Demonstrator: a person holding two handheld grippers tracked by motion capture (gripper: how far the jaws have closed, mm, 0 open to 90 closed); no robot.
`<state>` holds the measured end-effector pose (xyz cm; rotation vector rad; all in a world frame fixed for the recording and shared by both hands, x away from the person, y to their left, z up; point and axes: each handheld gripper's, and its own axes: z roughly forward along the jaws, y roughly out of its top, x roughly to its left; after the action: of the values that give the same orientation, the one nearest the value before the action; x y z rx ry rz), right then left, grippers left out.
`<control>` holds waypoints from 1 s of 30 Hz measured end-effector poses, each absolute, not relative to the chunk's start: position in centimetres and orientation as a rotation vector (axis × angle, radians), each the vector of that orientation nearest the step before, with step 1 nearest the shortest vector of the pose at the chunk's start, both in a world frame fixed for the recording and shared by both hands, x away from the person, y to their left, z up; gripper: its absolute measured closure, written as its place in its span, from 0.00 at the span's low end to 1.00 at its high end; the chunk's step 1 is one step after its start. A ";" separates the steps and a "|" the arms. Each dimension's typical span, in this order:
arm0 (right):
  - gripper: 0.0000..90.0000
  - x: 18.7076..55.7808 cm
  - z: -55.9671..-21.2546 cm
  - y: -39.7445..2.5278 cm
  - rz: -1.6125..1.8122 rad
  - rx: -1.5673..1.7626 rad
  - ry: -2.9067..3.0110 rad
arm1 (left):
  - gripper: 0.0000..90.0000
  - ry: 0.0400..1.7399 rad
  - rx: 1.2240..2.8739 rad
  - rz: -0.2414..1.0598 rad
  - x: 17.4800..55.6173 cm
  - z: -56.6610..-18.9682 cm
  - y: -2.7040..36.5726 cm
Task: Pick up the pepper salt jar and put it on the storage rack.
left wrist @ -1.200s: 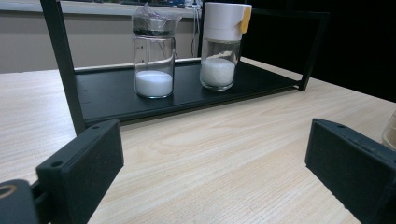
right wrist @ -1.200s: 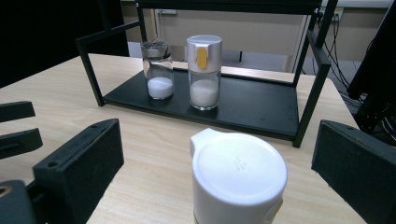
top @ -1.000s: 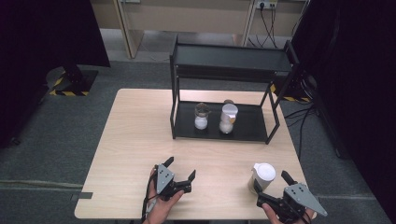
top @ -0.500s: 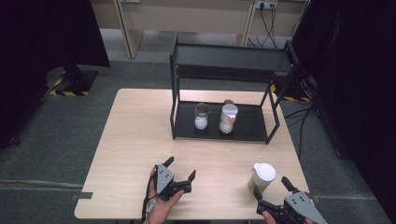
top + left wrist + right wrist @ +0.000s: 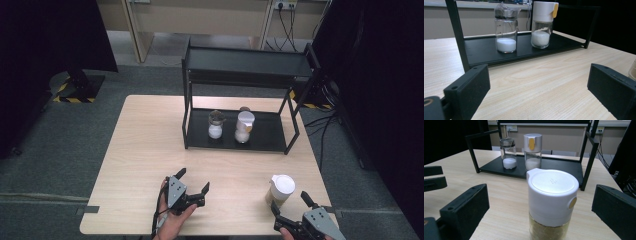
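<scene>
A white-lidded jar of tan powder (image 5: 280, 189) (image 5: 551, 202) stands on the table near its front right. My right gripper (image 5: 289, 201) (image 5: 540, 205) is open just behind the jar, its jaws wide on either side and not touching it. At the front centre my left gripper (image 5: 194, 180) (image 5: 539, 82) is open over bare wood with nothing between its jaws. On the lower shelf of a black rack (image 5: 270, 135) stand a clear jar of white powder (image 5: 215, 125) (image 5: 506, 32) and a white-capped jar with a yellow tab (image 5: 244, 125) (image 5: 541, 25).
The rack's top shelf (image 5: 245, 60) is bare. The wooden table (image 5: 145, 140) has free room at its left and middle. Dark curtains and cables surround the table on a grey floor. My left gripper's jaws (image 5: 432, 177) show at the left edge of the right gripper view.
My right gripper has drawn back a little toward the table's front edge. The tan jar and the left gripper have stayed put.
</scene>
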<state>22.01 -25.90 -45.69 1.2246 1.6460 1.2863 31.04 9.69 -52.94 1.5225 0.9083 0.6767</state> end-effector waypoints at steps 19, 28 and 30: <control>0.02 22.6 -47.8 -26.5 1.295 1.216 1.597 | 0.04 0.905 1.521 0.678 31.0 -52.9 9.7; 0.08 23.8 -49.4 -26.7 1.284 1.203 1.623 | 0.04 0.905 1.520 0.679 31.0 -52.9 9.7; 0.09 24.2 -49.6 -26.7 1.271 1.202 1.636 | 0.04 0.906 1.520 0.678 31.0 -52.9 9.7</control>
<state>24.20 -26.65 -49.63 1.2015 1.6361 1.2707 31.01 9.71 -52.95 1.5198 0.9056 0.6779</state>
